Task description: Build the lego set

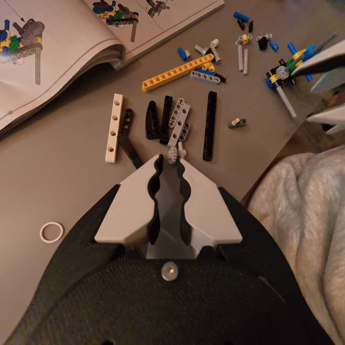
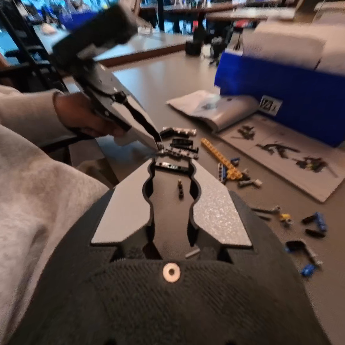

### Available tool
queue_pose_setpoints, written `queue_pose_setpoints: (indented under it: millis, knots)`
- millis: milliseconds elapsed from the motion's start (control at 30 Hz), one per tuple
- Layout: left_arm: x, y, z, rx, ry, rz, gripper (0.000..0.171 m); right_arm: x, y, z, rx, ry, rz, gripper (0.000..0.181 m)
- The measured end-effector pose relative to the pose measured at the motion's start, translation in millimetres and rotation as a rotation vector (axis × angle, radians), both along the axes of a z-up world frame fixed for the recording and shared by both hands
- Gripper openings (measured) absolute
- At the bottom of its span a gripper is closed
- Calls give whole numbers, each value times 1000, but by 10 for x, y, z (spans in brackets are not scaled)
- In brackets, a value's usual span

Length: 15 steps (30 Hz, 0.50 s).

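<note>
Loose Lego Technic parts lie on a grey table [image 1: 56, 177]. My left gripper [image 1: 170, 157] points down at a small grey gear [image 1: 172, 155] that lies right at its fingertips; the jaws stand a narrow gap apart. It also shows in the right wrist view [image 2: 158, 147], held by a hand. A white beam [image 1: 114, 127], black beams [image 1: 210, 125] and a long yellow beam [image 1: 177, 72] lie beyond. My right gripper [image 2: 171, 164] is open and empty, low over a small dark piece with a tan pin [image 2: 180, 188]. A partly built black, yellow and blue assembly [image 1: 280, 74] lies beside it.
An open instruction booklet [image 1: 56, 56] lies at the far left and also shows in the right wrist view [image 2: 214, 112]. A blue box [image 2: 280, 84] stands behind it. A white rubber ring [image 1: 51, 232] lies near the left. A person's grey sleeve [image 1: 298, 224] is past the table edge. About 12 centimeters separates my left fingertips from my right.
</note>
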<state>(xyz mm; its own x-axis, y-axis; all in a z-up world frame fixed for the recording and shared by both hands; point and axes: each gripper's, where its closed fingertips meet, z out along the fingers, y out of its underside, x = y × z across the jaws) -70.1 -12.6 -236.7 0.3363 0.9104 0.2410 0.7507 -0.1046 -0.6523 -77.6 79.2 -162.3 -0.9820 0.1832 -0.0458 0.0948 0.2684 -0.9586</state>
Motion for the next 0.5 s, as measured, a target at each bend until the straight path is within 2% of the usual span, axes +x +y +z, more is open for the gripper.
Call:
queue_pose_setpoints:
  millis: [167,333,500]
  knots:
    - [-17,5,54,18,41,-5,5,-18,-23,-370,151,-31,-65,29]
    - [-30,20,54,16,36,-12,16,-54,-29,-490,211,-70,-92,28]
    - [-42,13,35,7,47,-10,16,-79,-90,-596,280,-67,-100,19]
